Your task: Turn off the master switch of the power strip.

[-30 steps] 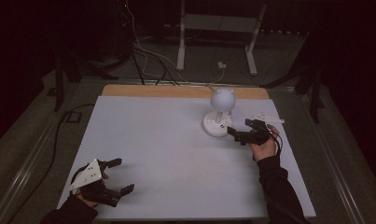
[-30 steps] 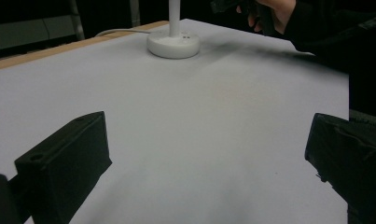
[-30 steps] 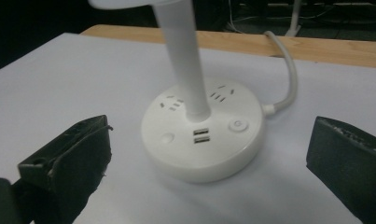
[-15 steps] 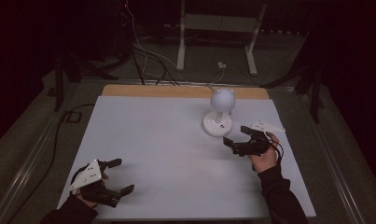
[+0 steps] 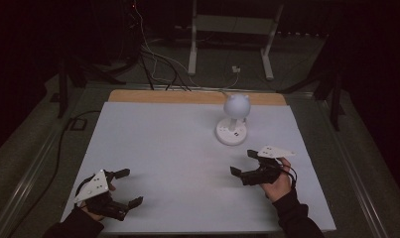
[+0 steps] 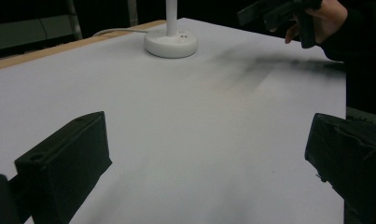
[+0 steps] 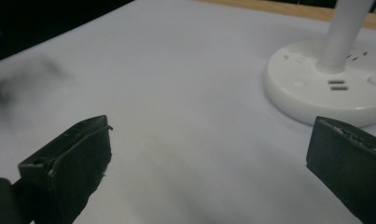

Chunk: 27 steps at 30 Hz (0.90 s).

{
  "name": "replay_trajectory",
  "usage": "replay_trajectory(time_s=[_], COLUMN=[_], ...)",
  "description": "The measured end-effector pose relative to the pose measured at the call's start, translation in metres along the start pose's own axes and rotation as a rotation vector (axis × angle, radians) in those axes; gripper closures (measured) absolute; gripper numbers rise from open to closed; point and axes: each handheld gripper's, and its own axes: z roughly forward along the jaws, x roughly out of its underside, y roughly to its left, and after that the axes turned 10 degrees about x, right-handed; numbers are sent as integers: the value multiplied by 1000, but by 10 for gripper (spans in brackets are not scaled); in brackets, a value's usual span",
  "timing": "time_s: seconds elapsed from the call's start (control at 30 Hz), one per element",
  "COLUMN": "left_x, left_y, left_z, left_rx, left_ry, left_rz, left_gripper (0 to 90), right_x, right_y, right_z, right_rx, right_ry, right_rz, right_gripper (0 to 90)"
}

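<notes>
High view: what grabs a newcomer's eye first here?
The small white desk lamp with a round, eared head, standing alone toward the far right of the white table. Next, the two hand-held grippers: the right gripper open just short of the lamp's base, the left gripper open at the near left corner.

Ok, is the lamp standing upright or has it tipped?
Upright. The lamp sits flat on its round base, its stem rising straight to the head. Both grippers are away from it; the right gripper is nearest, fingers open.
</notes>
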Motion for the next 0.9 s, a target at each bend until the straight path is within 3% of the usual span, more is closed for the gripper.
replay_trajectory(time_s=[0.13, 0.27, 0.57, 0.67, 0.9], left_x=[0, 0, 0, 0, 0], left_y=[0, 0, -1, -1, -1], left_z=[0, 0, 0, 0, 1], left_rx=[1, 2, 3, 2, 4], left_ry=[1, 3, 5, 4, 6], left_rz=[2, 1, 4, 4, 3], left_gripper=[4, 5, 4, 5, 5], right_x=[7, 16, 34, 40, 56], right_y=[7, 11, 14, 14, 12], right_z=[-3, -8, -21, -25, -36], right_rx=[-7, 20, 23, 16, 53], right_ry=[16, -5, 26, 47, 95], right_rz=[-27, -67, -79, -83, -135], right_gripper=[0, 0, 0, 0, 0])
